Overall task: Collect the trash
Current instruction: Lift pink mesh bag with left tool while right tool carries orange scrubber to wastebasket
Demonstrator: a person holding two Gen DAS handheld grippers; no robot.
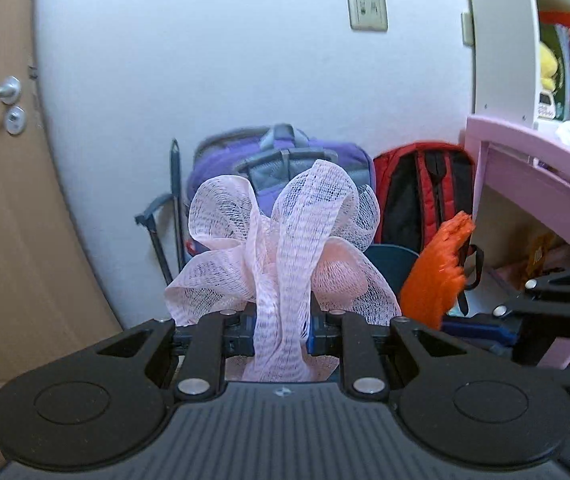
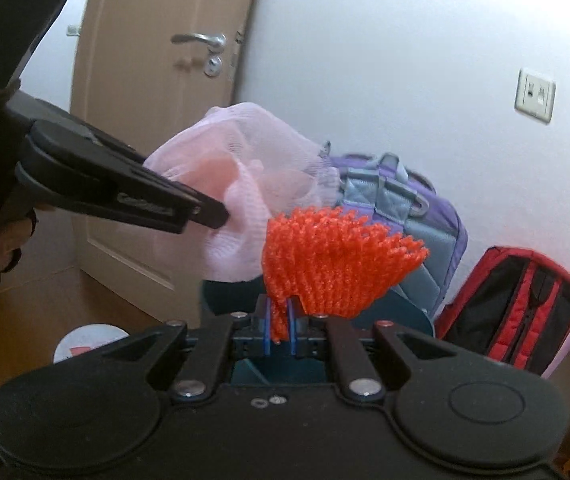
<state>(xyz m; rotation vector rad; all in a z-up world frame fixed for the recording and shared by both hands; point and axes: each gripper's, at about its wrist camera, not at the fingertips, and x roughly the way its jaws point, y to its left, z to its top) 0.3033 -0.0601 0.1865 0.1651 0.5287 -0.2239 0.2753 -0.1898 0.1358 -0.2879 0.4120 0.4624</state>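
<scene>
Clamping a pink mesh net [image 1: 285, 264] between its jaws, the left gripper [image 1: 282, 334] holds it fanning upward; the right gripper [image 2: 280, 330] pinches an orange mesh net [image 2: 333, 260], backpacks [image 1: 277, 160] standing beyond both.

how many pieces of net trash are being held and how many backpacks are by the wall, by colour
pink net: 1, in the left gripper
orange net: 1, in the right gripper
purple backpack: 1
red backpack: 1
total: 4
</scene>
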